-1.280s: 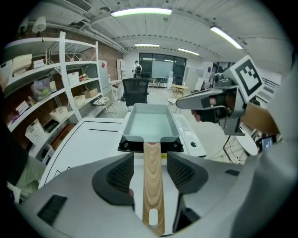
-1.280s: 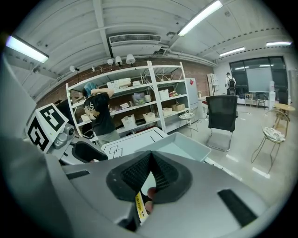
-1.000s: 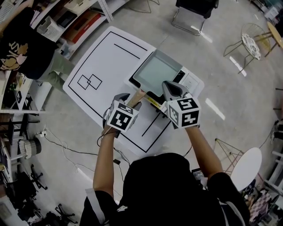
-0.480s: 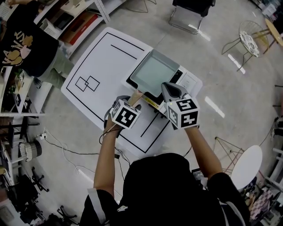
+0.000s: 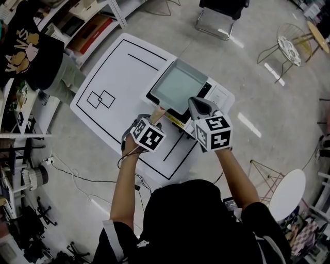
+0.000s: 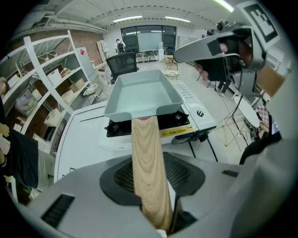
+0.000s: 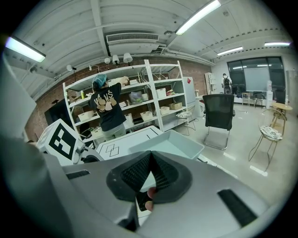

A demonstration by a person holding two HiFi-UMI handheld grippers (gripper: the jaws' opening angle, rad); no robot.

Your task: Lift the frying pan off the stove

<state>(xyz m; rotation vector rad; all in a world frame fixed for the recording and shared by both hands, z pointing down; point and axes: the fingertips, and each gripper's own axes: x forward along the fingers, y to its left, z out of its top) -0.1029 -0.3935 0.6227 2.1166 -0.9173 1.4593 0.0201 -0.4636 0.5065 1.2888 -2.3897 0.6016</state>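
Note:
A square grey frying pan (image 5: 178, 85) sits on a black-and-white portable stove (image 5: 219, 95) on the white table (image 5: 118, 67). Its wooden handle (image 5: 157, 114) points toward me. My left gripper (image 5: 149, 119) points steeply down over that handle. In the left gripper view the handle (image 6: 146, 158) runs between the pads (image 6: 118, 176) of the left gripper (image 6: 151, 186), whose jaws have just been closing and now clamp it. My right gripper (image 5: 198, 101) hovers over the stove's front right, beside the pan (image 7: 167, 144). Nothing shows between the tips of the right gripper (image 7: 151, 160), which are shut.
A person (image 5: 26, 56) stands at the shelves (image 7: 153, 102) to the table's left. An office chair (image 5: 216, 15) stands beyond the table and a wire chair (image 5: 294, 49) at the far right. Cables (image 5: 77, 172) lie on the floor near the table's front.
The left gripper has sunk a little onto the pan's handle and tilted more steeply, its marker cube rolling slightly. The right gripper and the pan have stayed put.

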